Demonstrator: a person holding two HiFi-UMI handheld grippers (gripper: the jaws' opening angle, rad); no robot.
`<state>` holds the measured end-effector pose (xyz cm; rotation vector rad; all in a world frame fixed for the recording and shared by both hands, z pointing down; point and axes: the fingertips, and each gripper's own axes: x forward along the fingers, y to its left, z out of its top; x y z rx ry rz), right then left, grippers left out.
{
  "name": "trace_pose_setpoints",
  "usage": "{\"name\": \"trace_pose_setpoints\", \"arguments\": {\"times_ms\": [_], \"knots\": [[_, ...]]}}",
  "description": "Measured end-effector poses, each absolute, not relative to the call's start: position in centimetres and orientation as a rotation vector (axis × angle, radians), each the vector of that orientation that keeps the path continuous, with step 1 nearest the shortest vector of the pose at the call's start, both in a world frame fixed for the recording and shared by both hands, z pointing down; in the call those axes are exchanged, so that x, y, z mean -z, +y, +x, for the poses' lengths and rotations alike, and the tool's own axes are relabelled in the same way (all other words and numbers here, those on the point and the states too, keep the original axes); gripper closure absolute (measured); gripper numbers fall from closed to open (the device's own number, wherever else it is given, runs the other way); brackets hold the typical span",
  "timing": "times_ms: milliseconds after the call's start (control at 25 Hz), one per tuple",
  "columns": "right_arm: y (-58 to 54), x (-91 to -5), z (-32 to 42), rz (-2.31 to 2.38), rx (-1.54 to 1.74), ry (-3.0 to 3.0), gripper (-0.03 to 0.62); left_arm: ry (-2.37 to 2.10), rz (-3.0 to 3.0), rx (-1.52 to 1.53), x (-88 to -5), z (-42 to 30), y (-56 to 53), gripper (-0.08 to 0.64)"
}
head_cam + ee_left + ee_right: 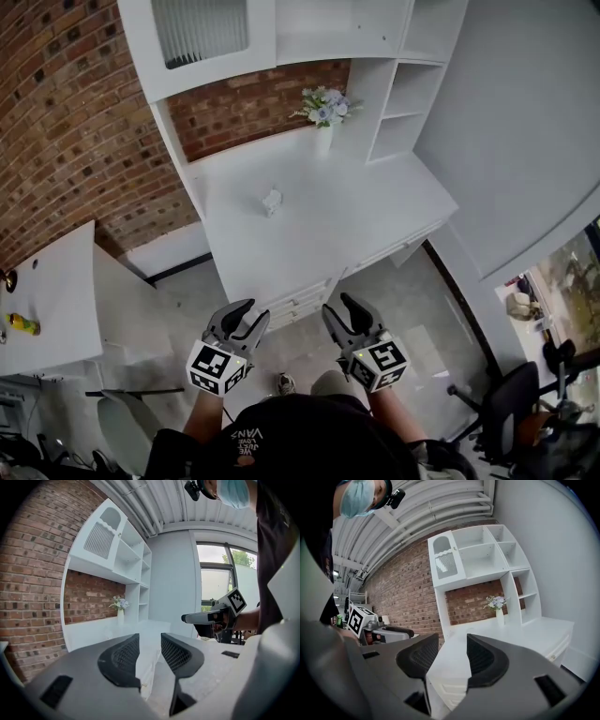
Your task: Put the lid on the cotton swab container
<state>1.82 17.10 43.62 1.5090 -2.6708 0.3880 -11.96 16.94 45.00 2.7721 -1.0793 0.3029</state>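
A small pale container (pixel 272 201) stands alone near the middle of the white desk (pixel 366 216); it is too small to tell a lid from it. Both grippers hang over the floor in front of the desk's drawers, well short of the container. My left gripper (pixel 255 311) (pixel 150 654) is open with nothing between its fingers. My right gripper (pixel 337 305) (pixel 452 657) is open too and holds nothing. Each gripper shows in the other's view, the right gripper (pixel 206 617) beside the left, the left gripper (pixel 389 632) beside the right. The container cannot be made out in either gripper view.
A white vase of flowers (pixel 323 122) stands at the desk's back by the hutch shelves (pixel 398 103). Brick wall lies behind. A white side table (pixel 56 300) at left carries a yellow-green bottle (pixel 21 324). A dark office chair (pixel 511 403) stands at the right.
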Motion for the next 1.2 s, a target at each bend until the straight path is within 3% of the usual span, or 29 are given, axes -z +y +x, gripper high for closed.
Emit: {"name": "trace_pose_setpoints", "arguments": {"times_ms": [520,1200], "knots": [[9.4,-44.6,3.6,1.392,-0.401,-2.721,0.428,-1.206,2.689,-0.327,-46.2,-10.6,10.8,0.437],[-2.8,-46.1,9.8,0.979,-0.388,-2.828,0.423,-1.549,2.489,-0.287,-46.1,-3.5,0.3,0.437]]}}
